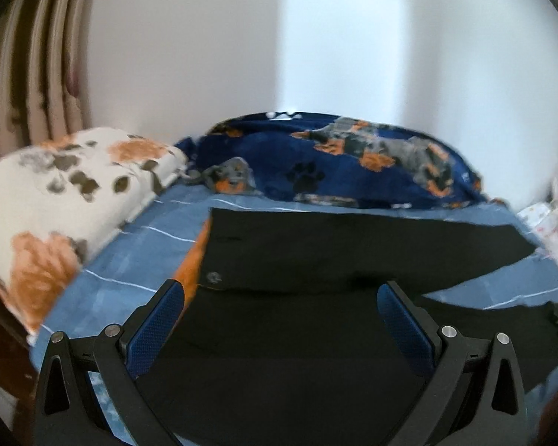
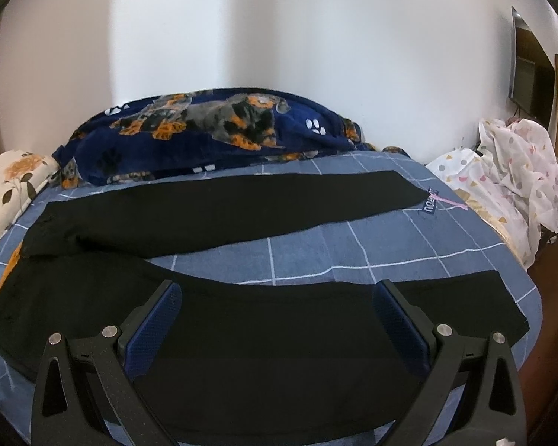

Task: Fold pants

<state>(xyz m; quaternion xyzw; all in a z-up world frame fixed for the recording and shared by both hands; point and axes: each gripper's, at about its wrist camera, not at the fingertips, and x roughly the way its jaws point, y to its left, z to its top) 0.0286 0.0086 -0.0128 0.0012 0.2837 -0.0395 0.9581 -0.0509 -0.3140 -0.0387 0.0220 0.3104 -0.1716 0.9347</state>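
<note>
- Bedroom scene: a bed (image 2: 316, 245) covered in a blue checked sheet serves as the work surface, with plain white walls behind.
- Nearest, the left gripper (image 1: 281, 293) and right gripper (image 2: 277, 291) both hover with fingers spread wide, holding nothing; their pads are textured blue.
- Directly beneath and between both sets of fingers lie the black pants (image 2: 241, 334), spread flat, with the legs splayed apart in a V.
- Ahead of the left fingers sits the waistband with a small metal button (image 1: 214, 277).
- Judging by its drape, the fabric looks soft, light and limp; pinching the near leg's hem and waistband edge seems best.
- Farther off: a plush navy dog-print blanket (image 2: 212, 126), a floral pillow (image 1: 55, 186) and a crumpled white cloth (image 2: 509, 163).
</note>
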